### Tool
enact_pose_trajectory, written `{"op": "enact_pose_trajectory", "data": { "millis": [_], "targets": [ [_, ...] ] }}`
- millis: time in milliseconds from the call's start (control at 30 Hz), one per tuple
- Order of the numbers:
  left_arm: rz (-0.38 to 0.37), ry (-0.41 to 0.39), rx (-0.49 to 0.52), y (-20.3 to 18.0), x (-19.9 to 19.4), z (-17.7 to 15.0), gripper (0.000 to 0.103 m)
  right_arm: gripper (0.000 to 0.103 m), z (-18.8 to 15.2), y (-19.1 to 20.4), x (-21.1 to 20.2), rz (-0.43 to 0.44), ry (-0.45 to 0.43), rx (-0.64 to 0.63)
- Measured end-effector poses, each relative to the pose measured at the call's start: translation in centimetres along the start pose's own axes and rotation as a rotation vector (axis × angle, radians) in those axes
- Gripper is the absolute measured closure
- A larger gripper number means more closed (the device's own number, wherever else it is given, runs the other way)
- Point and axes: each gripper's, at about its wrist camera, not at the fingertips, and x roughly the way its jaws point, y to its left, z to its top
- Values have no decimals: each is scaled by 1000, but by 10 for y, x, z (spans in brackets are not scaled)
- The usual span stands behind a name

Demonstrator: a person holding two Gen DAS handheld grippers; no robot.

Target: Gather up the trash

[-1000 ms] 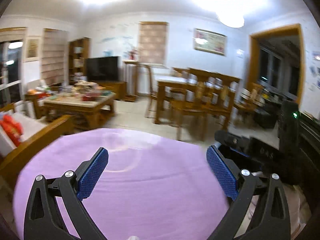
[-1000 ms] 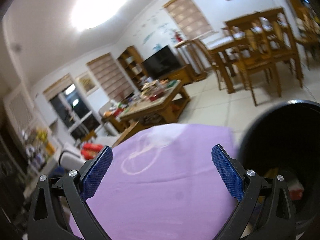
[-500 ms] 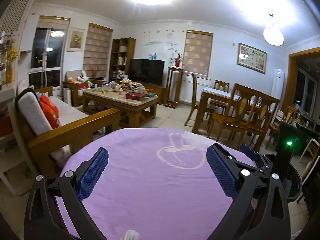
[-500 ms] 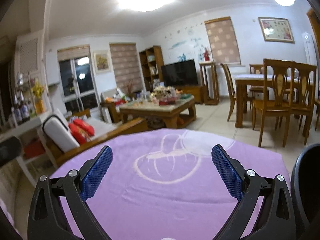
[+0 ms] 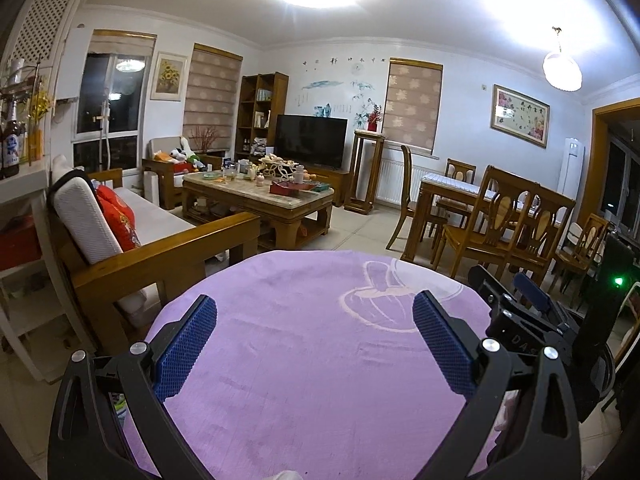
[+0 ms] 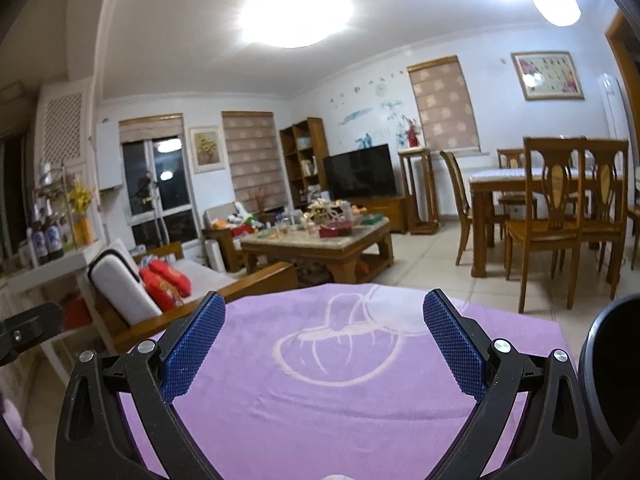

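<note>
Both the left gripper [image 5: 314, 344] and right gripper [image 6: 324, 346] hover with jaws apart over the purple cloth [image 5: 320, 360], so tilt down to find trash first.

Matt purple cloth [image 5: 320, 360] covers the table; at 12 o'clock a glossy wooden coffee table [image 5: 256, 196]; gripper pads [image 6: 192, 344] rough blue
</note>
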Motion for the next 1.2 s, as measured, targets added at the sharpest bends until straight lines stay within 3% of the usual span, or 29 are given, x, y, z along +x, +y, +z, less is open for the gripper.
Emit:
{"op": "enact_pose_trajectory", "data": {
  "millis": [200, 1200],
  "targets": [
    [8, 0, -5, 4, -4, -3, 5, 5, -1, 10, -5, 17, -10, -52],
    [22, 14, 5, 5, -8, -11, 5, 5, 2, 3, -6, 28, -4, -5]
  ]
}}
